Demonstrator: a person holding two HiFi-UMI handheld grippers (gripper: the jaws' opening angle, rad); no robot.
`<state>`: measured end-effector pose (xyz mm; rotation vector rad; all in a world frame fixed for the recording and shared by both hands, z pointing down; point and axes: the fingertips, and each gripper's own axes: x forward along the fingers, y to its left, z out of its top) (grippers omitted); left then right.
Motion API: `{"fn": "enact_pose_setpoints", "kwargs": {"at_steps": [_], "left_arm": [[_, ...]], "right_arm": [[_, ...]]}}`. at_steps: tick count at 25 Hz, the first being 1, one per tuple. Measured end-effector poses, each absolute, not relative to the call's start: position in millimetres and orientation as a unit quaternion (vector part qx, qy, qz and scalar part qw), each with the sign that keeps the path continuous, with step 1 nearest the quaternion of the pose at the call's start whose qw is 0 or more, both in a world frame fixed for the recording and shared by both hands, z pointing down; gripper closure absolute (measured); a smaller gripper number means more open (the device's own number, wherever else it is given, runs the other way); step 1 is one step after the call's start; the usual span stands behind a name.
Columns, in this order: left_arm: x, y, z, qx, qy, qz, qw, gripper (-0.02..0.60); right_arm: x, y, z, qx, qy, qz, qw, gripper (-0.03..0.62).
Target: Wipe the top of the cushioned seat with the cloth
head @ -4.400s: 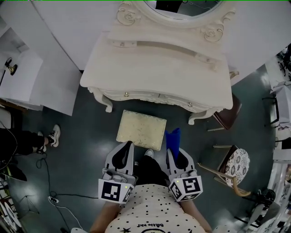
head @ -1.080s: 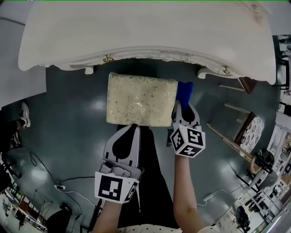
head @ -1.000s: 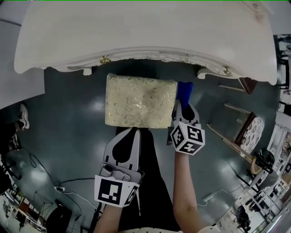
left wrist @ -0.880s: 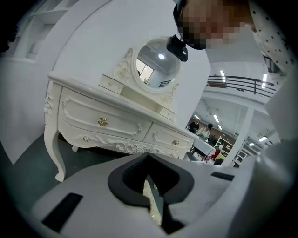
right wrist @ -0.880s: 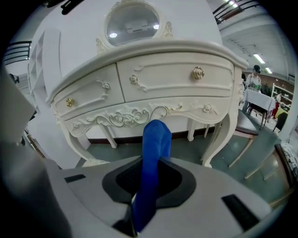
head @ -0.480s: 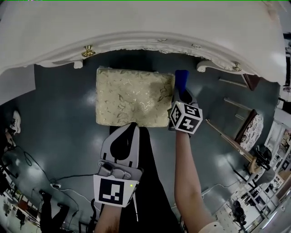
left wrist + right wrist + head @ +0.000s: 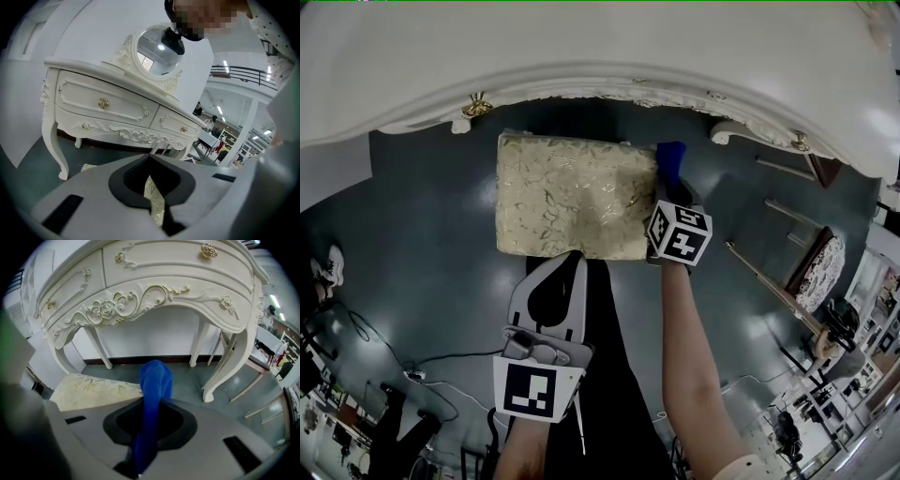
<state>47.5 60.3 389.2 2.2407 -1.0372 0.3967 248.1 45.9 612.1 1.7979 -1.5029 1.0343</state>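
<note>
Right gripper view: the right gripper (image 7: 151,405) is clamped on the blue cloth (image 7: 153,378), which pokes up past the jaw tips just beside the right edge of the cushioned seat (image 7: 572,192). The seat sits under the white dressing table's (image 7: 581,56) front edge. The left gripper (image 7: 572,261) is at the seat's near edge, jaws together and empty.

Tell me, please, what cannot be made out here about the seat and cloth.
- Cloth against seat: touching or not, unclear; head view, right gripper covers the cloth's lower part.
- Seat's legs: head view, hidden under its cushion.
- Most of the seat: left gripper view, behind left gripper.
</note>
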Motion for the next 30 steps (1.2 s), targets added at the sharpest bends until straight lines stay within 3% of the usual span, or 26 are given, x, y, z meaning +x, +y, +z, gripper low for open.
{"fn": "enact_pose_setpoints", "kwargs": {"at_steps": [30], "left_arm": [[22,54,387,0.845,-0.401,0.144,0.324,0.583]], "right_arm": [[220,34,601,0.702,-0.53,0.393,0.268,0.53]]}}
